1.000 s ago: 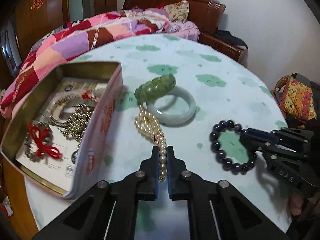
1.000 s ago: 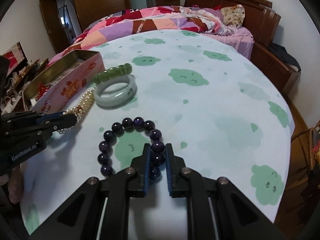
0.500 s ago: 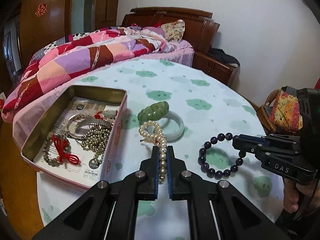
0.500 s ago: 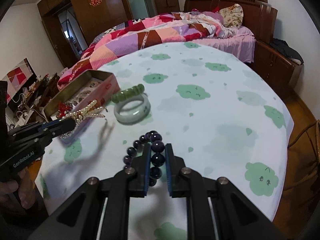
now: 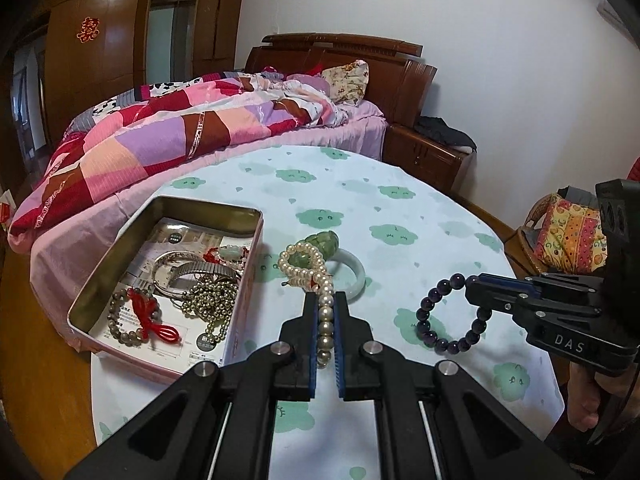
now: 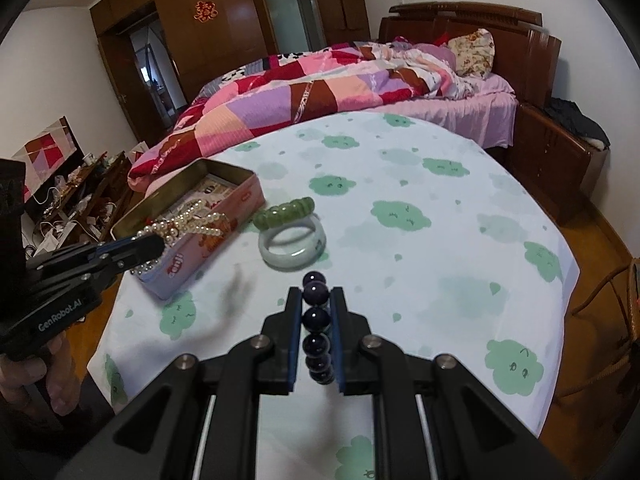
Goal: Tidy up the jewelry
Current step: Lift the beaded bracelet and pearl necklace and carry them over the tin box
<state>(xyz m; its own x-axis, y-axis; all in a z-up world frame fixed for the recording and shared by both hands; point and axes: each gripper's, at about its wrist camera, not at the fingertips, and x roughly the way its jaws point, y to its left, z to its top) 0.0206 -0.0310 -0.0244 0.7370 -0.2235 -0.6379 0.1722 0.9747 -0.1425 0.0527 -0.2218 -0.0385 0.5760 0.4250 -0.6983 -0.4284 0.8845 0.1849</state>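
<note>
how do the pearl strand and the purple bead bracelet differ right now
The pearl strand has small cream beads; the purple bead bracelet has larger dark beads. The left gripper clamps the pearls, the right gripper the bracelet. Both hang lifted off the table.

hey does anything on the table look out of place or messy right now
Slightly: a green beaded bracelet lies propped on the pale jade bangle beside the tin, outside it. Nothing looks spilled or broken.
</note>
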